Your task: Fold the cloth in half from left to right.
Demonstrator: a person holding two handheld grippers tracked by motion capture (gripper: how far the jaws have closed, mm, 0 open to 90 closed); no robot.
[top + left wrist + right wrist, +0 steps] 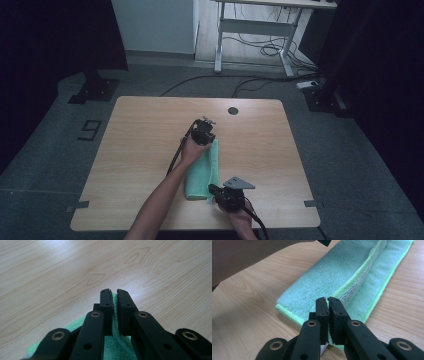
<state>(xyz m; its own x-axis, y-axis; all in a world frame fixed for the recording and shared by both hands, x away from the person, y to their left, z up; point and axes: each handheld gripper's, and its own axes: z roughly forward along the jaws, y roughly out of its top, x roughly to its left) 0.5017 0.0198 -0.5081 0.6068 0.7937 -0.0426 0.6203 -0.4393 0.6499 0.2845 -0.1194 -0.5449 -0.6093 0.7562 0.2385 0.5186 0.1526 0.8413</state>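
A light green microfibre cloth (204, 172) lies folded into a long strip on the wooden table (145, 135), running from the middle toward the near edge. My left gripper (209, 141) is at the strip's far end, shut on the cloth (117, 347), which bunches between the jaws. At the near end my right gripper (212, 189) is shut on the cloth's near right corner. In the right gripper view the gripper (328, 300) pinches the yellow-green hem of the folded layers (337, 272). In the left gripper view the gripper (115, 293) points at bare wood beyond the cloth.
A round cable hole (233, 110) sits near the table's far edge. Behind the table stand a white desk frame (255, 30) with floor cables and two black stand bases (94, 91). The person's left forearm (249, 255) crosses the upper left of the right gripper view.
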